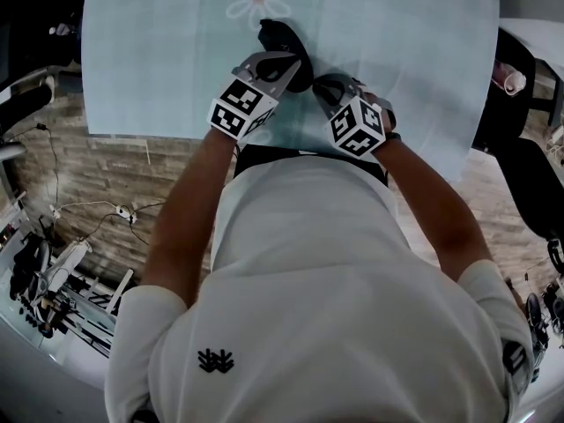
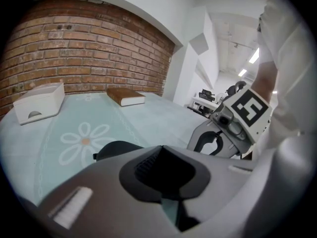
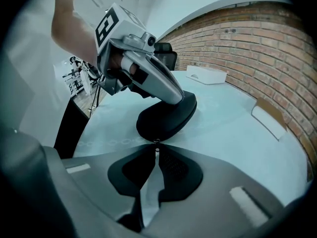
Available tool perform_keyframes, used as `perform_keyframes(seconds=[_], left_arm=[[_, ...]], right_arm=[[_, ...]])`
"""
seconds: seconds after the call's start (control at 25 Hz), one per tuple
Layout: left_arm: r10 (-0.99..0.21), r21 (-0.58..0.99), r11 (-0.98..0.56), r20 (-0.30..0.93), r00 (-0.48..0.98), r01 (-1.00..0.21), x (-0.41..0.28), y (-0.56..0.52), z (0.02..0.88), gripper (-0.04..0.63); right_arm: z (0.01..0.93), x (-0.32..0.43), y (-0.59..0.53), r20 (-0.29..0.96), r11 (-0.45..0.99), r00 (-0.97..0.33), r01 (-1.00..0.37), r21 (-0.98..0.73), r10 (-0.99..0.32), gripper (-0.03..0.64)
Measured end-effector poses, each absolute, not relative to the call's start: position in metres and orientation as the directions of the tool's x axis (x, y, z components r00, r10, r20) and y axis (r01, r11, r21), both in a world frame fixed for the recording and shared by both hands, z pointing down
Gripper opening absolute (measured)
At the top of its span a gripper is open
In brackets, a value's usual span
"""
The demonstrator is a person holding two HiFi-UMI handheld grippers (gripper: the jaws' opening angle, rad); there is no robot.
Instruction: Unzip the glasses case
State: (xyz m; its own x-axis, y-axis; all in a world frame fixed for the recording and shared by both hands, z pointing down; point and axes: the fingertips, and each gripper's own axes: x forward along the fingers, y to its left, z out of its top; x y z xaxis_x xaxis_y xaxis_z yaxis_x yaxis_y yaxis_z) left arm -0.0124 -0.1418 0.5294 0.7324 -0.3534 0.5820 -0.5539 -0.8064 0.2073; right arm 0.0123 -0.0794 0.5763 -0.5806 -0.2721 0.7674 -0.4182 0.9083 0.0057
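The black glasses case (image 1: 280,44) lies on the pale blue flowered tablecloth (image 1: 159,51), near the table's front edge. My left gripper (image 1: 295,67) is shut, its tips pinching the case's near end. In the right gripper view its grey finger lies over the top of the case (image 3: 166,117). In the left gripper view the case (image 2: 116,150) shows just beyond the closed jaws, and the left gripper (image 2: 161,150) meets its right end. My right gripper (image 3: 156,148) is shut on the small zipper pull (image 3: 157,142) at the case's near rim. In the head view the right gripper (image 1: 324,85) sits just right of the case.
A white box (image 2: 39,103) and a brown book (image 2: 126,96) rest at the table's far side by the brick wall. Dark chairs (image 1: 511,86) stand off the table's right edge. Cables and gear lie on the floor at left (image 1: 53,271).
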Motion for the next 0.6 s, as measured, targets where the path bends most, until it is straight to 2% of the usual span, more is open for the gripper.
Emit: perform_keyframes(seconds=[0.28, 0.6], left_arm=[[-0.356, 0.214, -0.803, 0.576, 0.736, -0.556, -0.0119, -0.1421, 0.5298, 0.051], [-0.361, 0.211, -0.801, 0.574, 0.735, -0.559, -0.0105, -0.1423, 0.5296, 0.051]], right_arm=[[0.5697, 0.0191, -0.0765, 0.762, 0.905, -0.561, -0.42, 0.075, -0.323, 0.025], [0.5703, 0.0209, -0.0745, 0.759, 0.909, -0.576, -0.413, 0.051, -0.304, 0.023]])
